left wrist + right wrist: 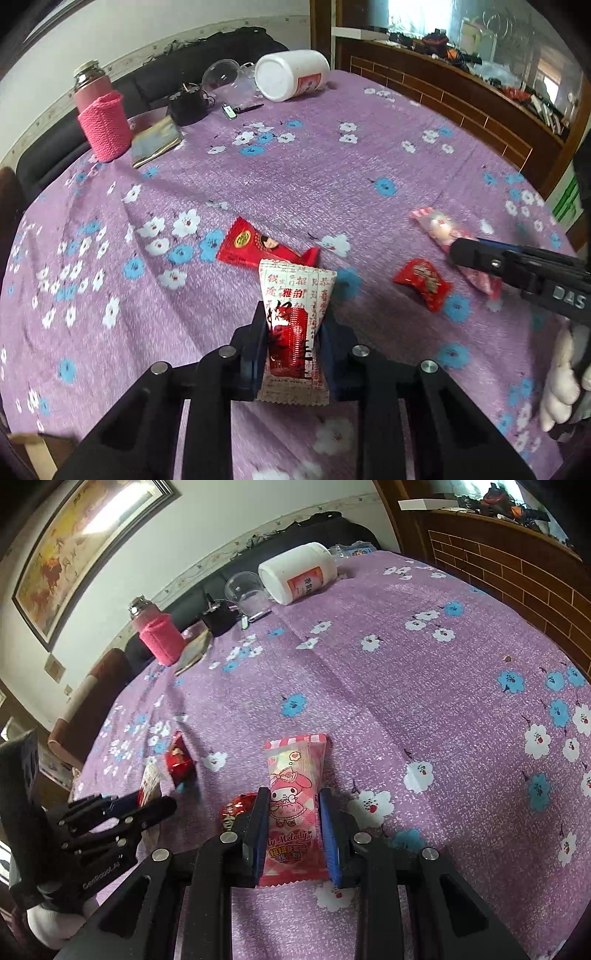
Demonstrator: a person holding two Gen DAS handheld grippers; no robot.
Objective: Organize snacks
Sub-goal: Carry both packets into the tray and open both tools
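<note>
Fingers of both grippers are pinching packets: left gripper white-red packet, right gripper pink packet; next needs grouping beside red wrapper.

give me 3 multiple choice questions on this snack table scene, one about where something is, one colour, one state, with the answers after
1. Where does the long red snack packet lie?
A. on the tablecloth just beyond the packet in the left gripper
B. inside the clear cup
C. on top of the white jar

2. What colour is the knitted sleeve on the bottle at the far edge of the table?
A. green
B. pink
C. yellow

3. How is the white jar standing?
A. upright with its lid off
B. upside down on its lid
C. lying on its side

Answers:
1 A: the left wrist view shows it flat on the purple tablecloth, right behind the white and red packet clamped in the left gripper.
2 B: the sleeve is bright pink in both views.
3 C: its round end faces the camera and its label runs sideways.
</note>
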